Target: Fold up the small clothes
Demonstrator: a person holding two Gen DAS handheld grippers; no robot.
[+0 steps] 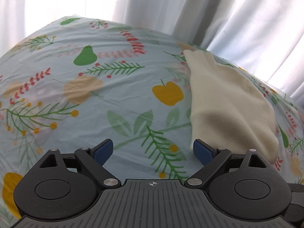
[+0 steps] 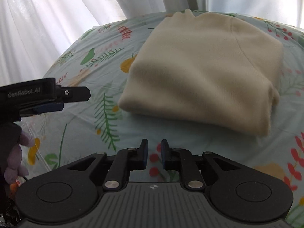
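**Folded cream garment lies free on the patterned sheet**

A cream knit garment (image 2: 205,72), folded into a thick pad, lies on the fruit-and-leaf printed sheet (image 1: 114,98), white curtains (image 1: 228,9) beyond. The left gripper (image 1: 153,150) hovers just left of it, jaws wide apart, empty. The right gripper (image 2: 154,152), nearer, has jaws slightly parted, holding nothing.

Daylight came through the white curtain (image 1: 237,9) behind the bed, blowing out to near-pure glare above the patterned sheet (image 1: 117,98). Nearer the camera than the curtain, the cream garment (image 2: 205,72) looked soft and smeared, probably by motion, with a faint shadow under its near edge. Both fisheye views bent the sheet into a dome and darkened at the corners.
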